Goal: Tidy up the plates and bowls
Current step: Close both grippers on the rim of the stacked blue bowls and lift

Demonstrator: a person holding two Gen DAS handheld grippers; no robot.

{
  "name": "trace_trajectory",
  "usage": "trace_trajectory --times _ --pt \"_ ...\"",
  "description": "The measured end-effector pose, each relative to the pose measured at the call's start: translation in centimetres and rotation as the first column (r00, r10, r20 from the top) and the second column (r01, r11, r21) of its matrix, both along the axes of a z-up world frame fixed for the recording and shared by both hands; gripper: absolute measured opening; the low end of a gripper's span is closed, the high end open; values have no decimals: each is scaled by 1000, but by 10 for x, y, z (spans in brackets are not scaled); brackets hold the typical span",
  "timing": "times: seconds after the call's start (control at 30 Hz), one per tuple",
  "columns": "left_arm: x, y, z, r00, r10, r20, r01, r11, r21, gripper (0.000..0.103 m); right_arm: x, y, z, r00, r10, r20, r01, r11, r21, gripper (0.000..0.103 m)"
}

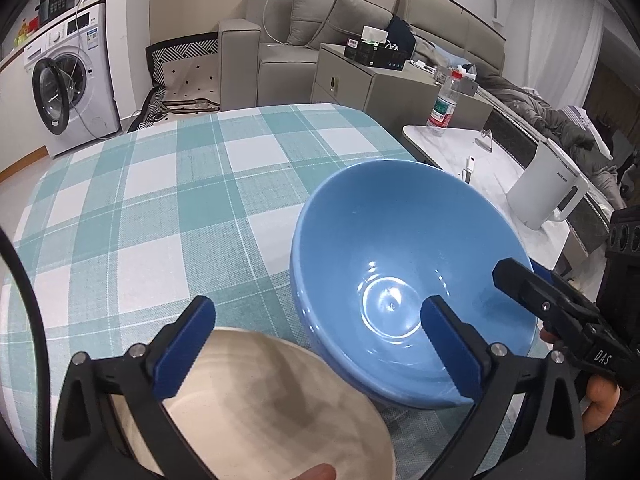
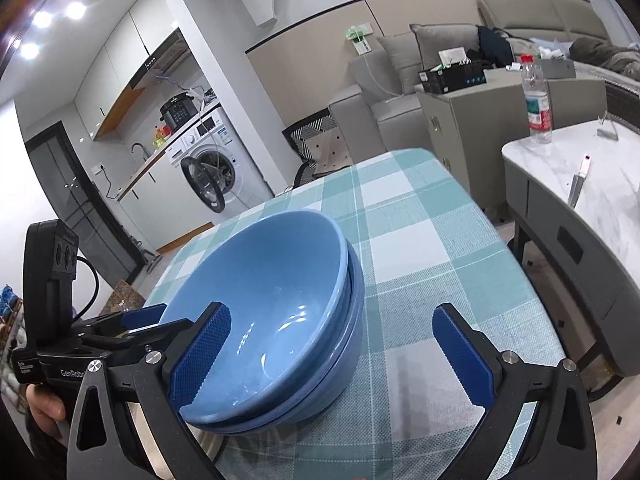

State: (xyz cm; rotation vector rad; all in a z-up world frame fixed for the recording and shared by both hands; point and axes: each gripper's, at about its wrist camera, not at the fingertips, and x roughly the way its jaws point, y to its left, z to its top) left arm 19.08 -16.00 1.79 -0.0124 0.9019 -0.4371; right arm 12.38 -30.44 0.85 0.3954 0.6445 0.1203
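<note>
With blue bowls (image 2: 276, 320) nested on the tabletop (image 1: 160, 200), I hold both fingers wide, empty; beige plate (image 1: 280, 412) beside them remains.

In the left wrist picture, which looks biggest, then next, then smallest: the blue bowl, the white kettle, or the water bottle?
1. blue bowl
2. white kettle
3. water bottle

The bowl is nearest the camera, which exaggerates its size.
</note>
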Motion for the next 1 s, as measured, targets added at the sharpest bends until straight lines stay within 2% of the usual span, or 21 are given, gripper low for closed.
trace_trajectory --times 0.23,0.33,0.5,0.6,0.67,0.87,1.0 --pt "-1 1 -5 1000 21 -12 -22 999 -29 103 3 -1 -11 997 40 -68 -36 997 64 103" --pt "-2 2 -7 999 34 -15 -35 998 -46 103 5 -4 -16 996 44 -78 -36 993 109 103" --pt "-2 4 -12 998 48 -48 -52 996 -78 103 7 -3 -19 994 64 -84 -53 991 125 102" --pt "-1 9 -14 995 71 -64 -78 990 -114 102 8 -1 -20 993 80 -85 -70 990 121 96" --pt "-1 9 -15 995 61 -72 -70 989 -128 100 9 1 -20 993 91 -81 -80 989 126 88" --pt "-7 6 -14 997 22 -73 -33 988 -150 94 7 6 -19 992 107 -74 -97 988 124 75" --pt "-8 4 -14 996 7 -86 -21 987 -160 82 7 8 -19 990 112 -81 -101 986 131 71"
